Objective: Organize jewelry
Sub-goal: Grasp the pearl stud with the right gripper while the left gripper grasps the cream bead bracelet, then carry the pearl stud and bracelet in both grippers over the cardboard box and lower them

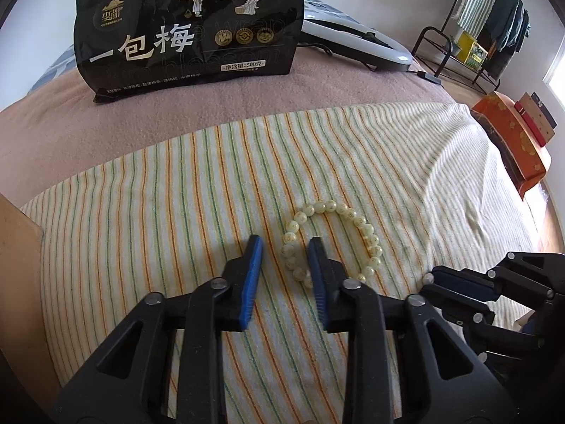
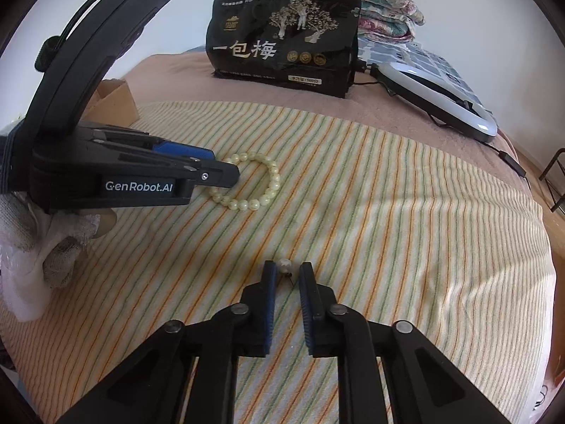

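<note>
A bracelet of pale cream beads point(image 1: 332, 236) lies in a ring on the striped towel point(image 1: 176, 190). My left gripper point(image 1: 286, 247) is open, low over the towel, its jaws straddling the bracelet's near left side; the right finger point(image 1: 317, 265) hides some beads. In the right wrist view the bracelet point(image 2: 263, 185) lies at the left gripper's tip point(image 2: 226, 173). My right gripper point(image 2: 286, 272) is open, with a small pearl earring point(image 2: 284, 266) on the towel between its fingertips. The right gripper point(image 1: 432, 281) and pearl point(image 1: 428, 277) also show at the lower right of the left wrist view.
A big black snack bag point(image 1: 190, 24) stands at the back on the pink blanket point(image 1: 53, 134). A white oval device point(image 2: 438, 95) with a cable lies at back right. A cardboard box point(image 2: 113, 100) sits at left. An orange box point(image 1: 512, 141) and a clothes rack point(image 1: 494, 24) are beside the bed.
</note>
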`<state>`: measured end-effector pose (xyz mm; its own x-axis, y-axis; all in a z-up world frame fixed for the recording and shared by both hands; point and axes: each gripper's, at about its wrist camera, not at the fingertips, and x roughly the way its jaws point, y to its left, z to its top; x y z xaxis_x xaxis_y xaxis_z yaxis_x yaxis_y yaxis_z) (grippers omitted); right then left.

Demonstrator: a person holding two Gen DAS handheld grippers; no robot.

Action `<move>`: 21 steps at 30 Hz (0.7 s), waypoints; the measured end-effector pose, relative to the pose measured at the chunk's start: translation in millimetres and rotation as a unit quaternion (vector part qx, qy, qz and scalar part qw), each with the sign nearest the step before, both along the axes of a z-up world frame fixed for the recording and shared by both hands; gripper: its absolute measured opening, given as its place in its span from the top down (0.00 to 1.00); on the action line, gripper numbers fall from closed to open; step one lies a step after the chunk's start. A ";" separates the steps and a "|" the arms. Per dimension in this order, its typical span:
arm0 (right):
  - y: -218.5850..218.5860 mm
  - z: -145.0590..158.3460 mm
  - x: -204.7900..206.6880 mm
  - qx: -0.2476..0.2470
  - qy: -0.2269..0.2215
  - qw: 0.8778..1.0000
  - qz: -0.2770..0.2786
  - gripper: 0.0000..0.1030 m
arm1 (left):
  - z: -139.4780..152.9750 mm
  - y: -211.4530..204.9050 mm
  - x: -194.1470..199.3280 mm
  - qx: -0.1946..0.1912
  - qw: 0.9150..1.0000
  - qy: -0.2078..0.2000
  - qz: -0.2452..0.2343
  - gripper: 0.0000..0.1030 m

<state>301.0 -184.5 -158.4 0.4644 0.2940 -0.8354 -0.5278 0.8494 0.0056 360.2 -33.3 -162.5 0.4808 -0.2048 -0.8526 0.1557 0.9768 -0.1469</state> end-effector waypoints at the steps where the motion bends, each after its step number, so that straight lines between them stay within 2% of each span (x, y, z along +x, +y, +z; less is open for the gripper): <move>1: -0.8 -0.5 0.4 0.001 0.000 1.000 -0.001 0.93 | -0.5 0.4 0.5 0.002 1.000 -0.001 0.000 0.87; 2: -1.4 -0.7 0.2 0.002 -0.001 1.000 -0.002 0.94 | -0.9 0.6 1.7 0.002 1.000 -0.002 0.000 0.91; 7: -3.6 -0.4 0.4 0.008 -0.001 1.000 -0.006 0.95 | 0.4 4.7 2.6 -0.002 1.000 -0.004 0.003 0.95; 21: -12.7 26.1 -8.6 0.025 -0.022 0.999 -0.022 0.95 | 45.4 22.9 -21.3 -0.020 0.999 -0.034 0.011 0.95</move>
